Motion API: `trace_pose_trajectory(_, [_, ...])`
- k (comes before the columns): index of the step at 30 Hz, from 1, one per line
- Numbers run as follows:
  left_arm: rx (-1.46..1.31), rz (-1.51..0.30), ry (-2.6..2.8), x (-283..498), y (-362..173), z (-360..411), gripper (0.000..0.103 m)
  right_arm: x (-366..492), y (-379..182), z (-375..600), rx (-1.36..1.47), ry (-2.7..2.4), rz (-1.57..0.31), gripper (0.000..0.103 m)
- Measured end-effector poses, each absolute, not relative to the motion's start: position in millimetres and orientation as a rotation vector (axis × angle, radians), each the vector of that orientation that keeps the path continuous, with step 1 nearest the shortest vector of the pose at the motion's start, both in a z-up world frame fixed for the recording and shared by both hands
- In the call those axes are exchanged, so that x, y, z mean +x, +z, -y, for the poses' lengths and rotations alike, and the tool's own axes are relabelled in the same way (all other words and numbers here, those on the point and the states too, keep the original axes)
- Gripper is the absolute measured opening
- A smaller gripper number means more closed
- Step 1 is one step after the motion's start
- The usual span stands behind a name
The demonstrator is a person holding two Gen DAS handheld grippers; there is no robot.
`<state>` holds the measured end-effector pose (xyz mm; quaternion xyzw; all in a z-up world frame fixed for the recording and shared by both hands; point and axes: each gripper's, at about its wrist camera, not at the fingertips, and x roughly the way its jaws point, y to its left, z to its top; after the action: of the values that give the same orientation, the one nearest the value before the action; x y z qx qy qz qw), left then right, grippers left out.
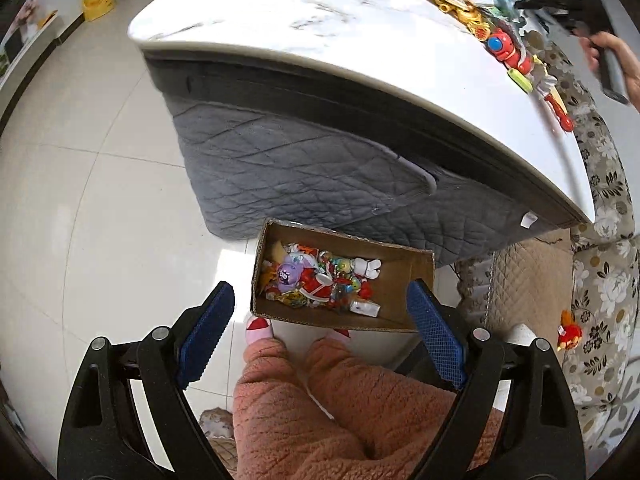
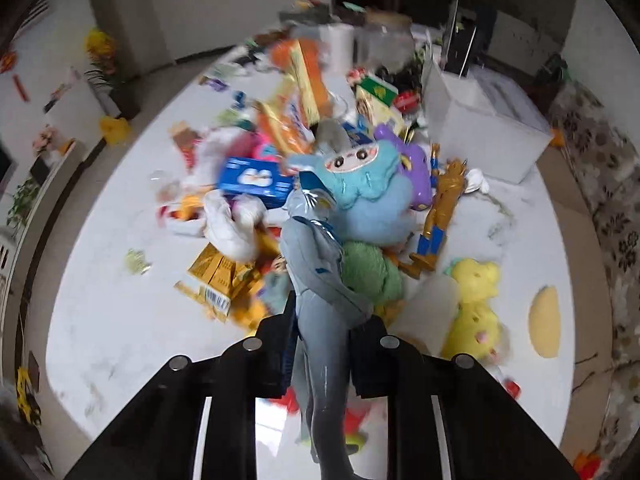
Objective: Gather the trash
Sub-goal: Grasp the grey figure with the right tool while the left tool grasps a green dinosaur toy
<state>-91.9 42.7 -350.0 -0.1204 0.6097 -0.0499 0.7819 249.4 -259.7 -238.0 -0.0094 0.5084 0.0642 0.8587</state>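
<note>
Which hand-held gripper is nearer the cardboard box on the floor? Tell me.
Left. The left hand-held gripper hangs open right above the cardboard box. The right hand-held gripper is up over the table, shut on a grey figure.

The left gripper [image 1: 320, 320] hangs wide open with nothing between its blue fingers [image 1: 208, 328]. A cardboard box [image 1: 400, 280] of bright toys, perhaps wrappers too, sits on the floor [image 1: 100, 200]. The white worktop [image 1: 280, 12] is at twelve o'clock.
</note>
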Motion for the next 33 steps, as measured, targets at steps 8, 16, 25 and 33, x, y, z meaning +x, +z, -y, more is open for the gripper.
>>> trace_pose_trajectory(8, [-0.153, -1.226, -0.299, -25.0, -314.9, 15.2, 0.086, 144.7, -181.7, 294.5, 0.262, 0.274, -0.944, 0.022])
trace_pose_trajectory(16, [-0.184, -1.139, -0.414, 144.8, -274.0, 122.8, 0.086, 14.7, -164.7, 328.9, 0.386, 0.22, -0.861, 0.022])
trace_pose_trajectory(25, [-0.232, -1.27, -0.364, 283.0, -303.6, 191.8, 0.066, -61.7, -179.9, 351.9, 0.479, 0.136, -0.878, 0.022])
trace_pose_trajectory(33, [-0.283, -1.227, -0.484, 272.9, -278.1, 188.7, 0.048, -69.9, -189.1, 358.8, 0.493, 0.121, -0.896, 0.022])
